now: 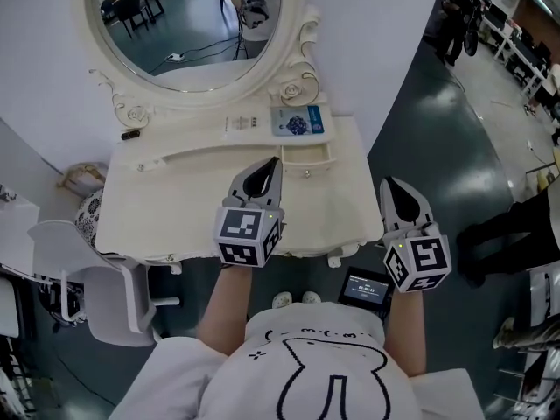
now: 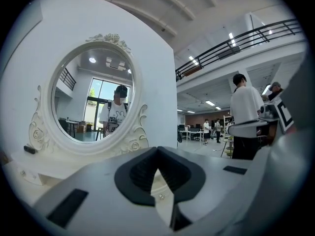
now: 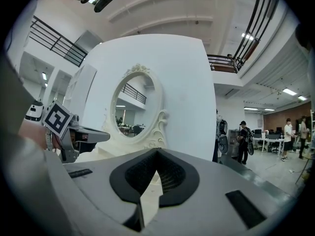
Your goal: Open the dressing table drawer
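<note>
The cream dressing table (image 1: pixel 175 208) with its oval mirror (image 1: pixel 197 24) stands in front of me. A small drawer (image 1: pixel 306 156) on the table's raised back shelf stands pulled out, its inside showing and its round knob (image 1: pixel 306 173) facing me. My left gripper (image 1: pixel 274 161) is held above the tabletop just left of that drawer, jaws shut with nothing between them. In the left gripper view (image 2: pixel 157 149) the knob (image 2: pixel 161 196) shows below the closed tips. My right gripper (image 1: pixel 387 183) hangs beyond the table's right edge, apart from it, and in its own view (image 3: pixel 156 152) it is shut and empty.
A blue booklet (image 1: pixel 297 121) and a white card (image 1: pixel 241 123) lie on the back shelf. A small dark object (image 1: pixel 131 134) sits by the mirror's foot. A white chair (image 1: pixel 96 278) stands at the left. A dark device (image 1: pixel 366 289) lies on the floor. People stand at the right (image 1: pixel 459 16).
</note>
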`<state>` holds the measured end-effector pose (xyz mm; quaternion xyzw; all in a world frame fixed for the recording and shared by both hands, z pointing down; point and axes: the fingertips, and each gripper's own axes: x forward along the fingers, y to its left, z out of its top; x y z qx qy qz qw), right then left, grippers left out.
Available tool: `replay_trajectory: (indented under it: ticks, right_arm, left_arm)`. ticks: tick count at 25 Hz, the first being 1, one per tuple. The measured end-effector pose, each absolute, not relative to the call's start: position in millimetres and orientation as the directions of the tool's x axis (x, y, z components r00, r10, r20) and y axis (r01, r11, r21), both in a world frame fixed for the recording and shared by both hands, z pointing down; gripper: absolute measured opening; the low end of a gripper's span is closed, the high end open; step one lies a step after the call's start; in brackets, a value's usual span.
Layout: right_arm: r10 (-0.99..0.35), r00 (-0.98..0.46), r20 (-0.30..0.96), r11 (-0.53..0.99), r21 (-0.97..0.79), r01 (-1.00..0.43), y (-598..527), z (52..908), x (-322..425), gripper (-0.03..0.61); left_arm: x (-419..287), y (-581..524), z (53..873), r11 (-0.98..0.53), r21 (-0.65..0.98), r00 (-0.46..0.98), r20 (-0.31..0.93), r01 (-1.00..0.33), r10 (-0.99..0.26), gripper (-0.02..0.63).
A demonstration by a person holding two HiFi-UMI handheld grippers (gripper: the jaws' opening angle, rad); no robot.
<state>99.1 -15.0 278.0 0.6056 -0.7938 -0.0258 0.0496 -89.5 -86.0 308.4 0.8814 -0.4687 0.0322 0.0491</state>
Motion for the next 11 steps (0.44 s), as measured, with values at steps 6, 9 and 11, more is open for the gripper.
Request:
replay_trajectory:
  ticks: [6, 9, 11]
  right_arm:
    - [-0.96, -0.278, 0.039, 0.281, 0.101, -0.954, -20, 276, 106, 0.017]
    - [-0.959, -0.279, 0.037, 0.282, 0.103, -0.954, -21, 275, 112, 0.017]
    - [-0.959, -0.281, 0.038, 0.284, 0.106, -0.953, -21, 274, 116, 0.017]
  left_arm:
    - [-86, -88, 306, -0.548, 0.037, 0.548, 0.103, -0.836, -0.83, 0.017]
    - [-80, -88, 305, -0.553, 0.026, 0.552, 0.104, -0.833, -0.827, 0.017]
    - [-75, -88, 303, -0.555, 0.02, 0.554, 0.103, -0.832, -0.826, 0.017]
